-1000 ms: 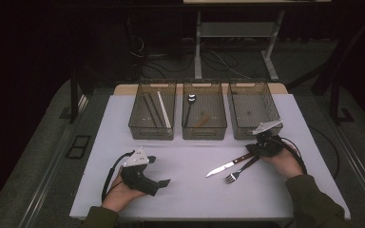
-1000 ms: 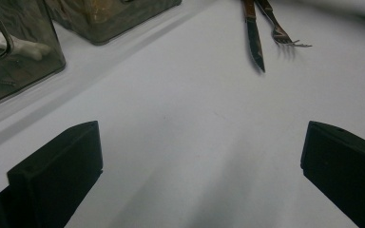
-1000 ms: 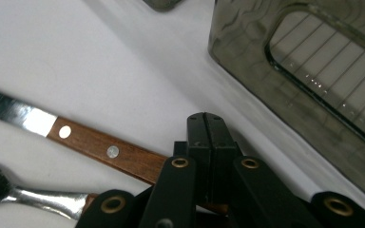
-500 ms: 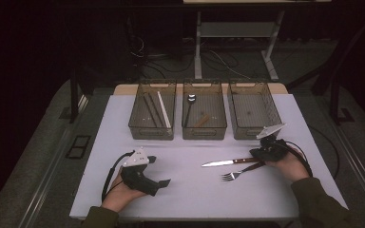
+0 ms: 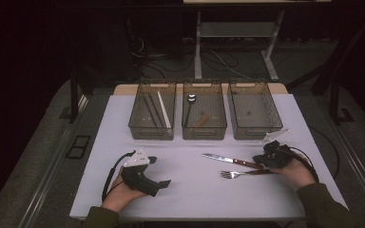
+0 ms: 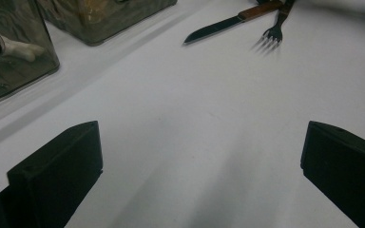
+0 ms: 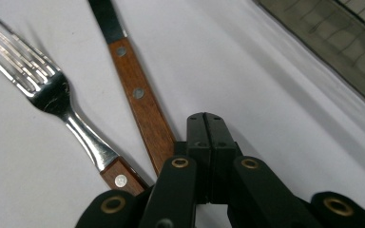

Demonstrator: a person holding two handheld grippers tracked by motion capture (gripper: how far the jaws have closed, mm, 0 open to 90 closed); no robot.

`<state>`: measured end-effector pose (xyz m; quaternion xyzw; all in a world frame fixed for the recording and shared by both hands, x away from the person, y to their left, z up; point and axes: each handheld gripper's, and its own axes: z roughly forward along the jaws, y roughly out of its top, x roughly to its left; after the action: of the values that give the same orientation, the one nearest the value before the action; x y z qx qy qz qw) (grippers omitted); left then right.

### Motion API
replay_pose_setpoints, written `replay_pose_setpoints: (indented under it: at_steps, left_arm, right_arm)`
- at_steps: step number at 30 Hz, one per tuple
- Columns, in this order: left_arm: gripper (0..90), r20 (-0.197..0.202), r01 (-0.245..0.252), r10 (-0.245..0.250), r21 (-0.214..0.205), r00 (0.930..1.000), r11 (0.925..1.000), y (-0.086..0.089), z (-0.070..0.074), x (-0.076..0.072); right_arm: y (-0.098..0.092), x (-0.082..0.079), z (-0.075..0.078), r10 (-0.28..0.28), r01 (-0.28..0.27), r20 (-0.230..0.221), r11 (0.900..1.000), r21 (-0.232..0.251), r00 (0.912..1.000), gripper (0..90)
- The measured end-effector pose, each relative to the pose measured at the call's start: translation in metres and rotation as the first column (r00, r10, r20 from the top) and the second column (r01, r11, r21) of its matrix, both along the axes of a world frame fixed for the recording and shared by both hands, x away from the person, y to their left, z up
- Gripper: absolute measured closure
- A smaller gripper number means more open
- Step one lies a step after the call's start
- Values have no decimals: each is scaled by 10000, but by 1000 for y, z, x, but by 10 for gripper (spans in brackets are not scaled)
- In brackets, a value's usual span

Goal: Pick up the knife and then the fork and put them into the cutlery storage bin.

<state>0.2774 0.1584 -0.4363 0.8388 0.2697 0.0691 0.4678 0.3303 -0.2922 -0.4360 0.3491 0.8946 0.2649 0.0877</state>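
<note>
Resting on white bench [image 5: 190, 190], left hand-held gripper [image 5: 164, 183] low and level, jaws spread wide, nothing between. Right hand-held gripper [image 5: 259, 162] pointing left, jaws clenched together, empty, tips just above two wooden handles. Knife [image 5: 230, 160] stretching leftward ahead of it, blade away. Fork [image 5: 242, 174] beside, tines away, handle beneath gripper.

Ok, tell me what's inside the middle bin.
In the middle bin lie a spoon and a short brown piece, perhaps wood. The tinted front wall blurs the floor nearest it, so anything small there can't be told.
</note>
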Motion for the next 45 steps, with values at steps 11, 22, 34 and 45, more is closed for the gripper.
replay_pose_setpoints:
  at_steps: [11,22,34,45]
  left_arm:
    - [0,-14,15,-15,1,10000,10000,0,0,0]
    - [0,-34,69,-69,40,10000,10000,-1,0,0]
    - [0,-53,95,-94,50,9999,9999,-2,0,0]
    - [0,-43,198,-198,-25,9998,9998,-3,-1,0]
  right_arm:
    - [-26,-13,8,-459,456,145,9988,185,9988,899]
    - [-41,-34,2,-286,283,-304,9996,-98,9991,900]
    - [-32,-58,3,555,-559,-527,9984,-64,9971,898]
    - [-5,-21,24,1503,-1491,-226,9877,481,9884,654]
